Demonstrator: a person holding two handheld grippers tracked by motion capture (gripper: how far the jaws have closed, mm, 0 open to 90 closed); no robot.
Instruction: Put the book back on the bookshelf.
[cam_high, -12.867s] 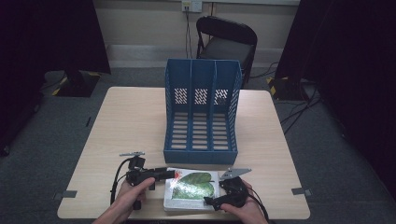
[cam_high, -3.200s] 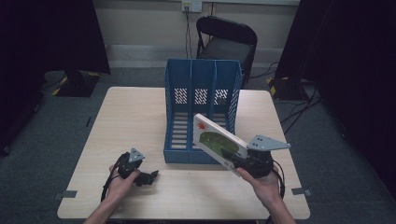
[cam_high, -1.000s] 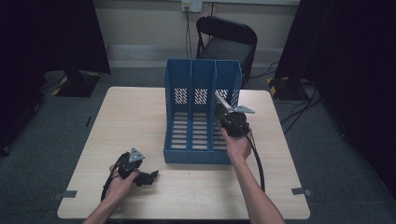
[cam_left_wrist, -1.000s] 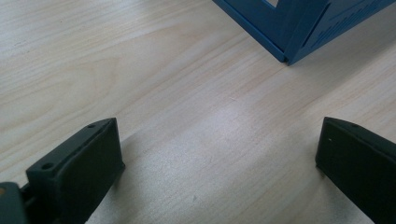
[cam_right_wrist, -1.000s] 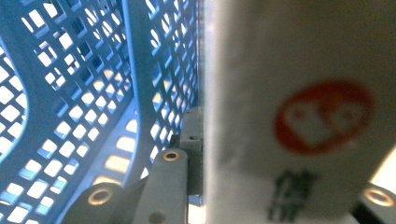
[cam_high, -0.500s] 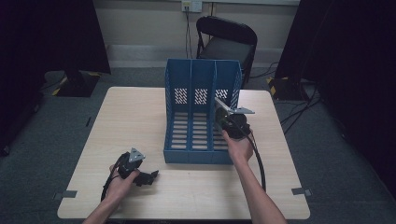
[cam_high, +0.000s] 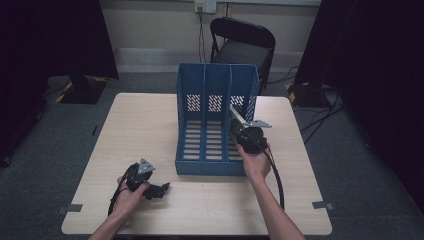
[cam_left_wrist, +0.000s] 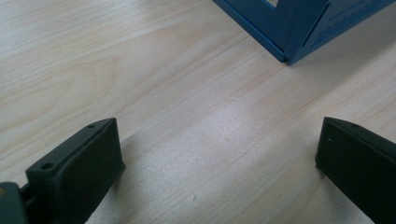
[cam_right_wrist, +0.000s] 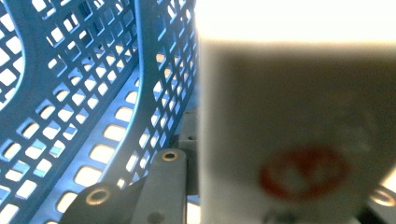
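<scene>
Right claw (cam_high: 239, 126) pinches the book (cam_right_wrist: 294, 130), lowering it into the blue file rack's (cam_high: 216, 120) 3 o'clock slot. Next: seat it, release. Left claw (cam_left_wrist: 219, 158) spread, idle on counter (cam_high: 150, 130).

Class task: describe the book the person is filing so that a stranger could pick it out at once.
Start at the blue three-slot file rack standing mid-table. Go to its right-hand slot, where the right gripper reaches in. The book is the white-covered one clamped in its jaws, with a blurred red round mark, the sole pale thing against blue lattice walls.
</scene>
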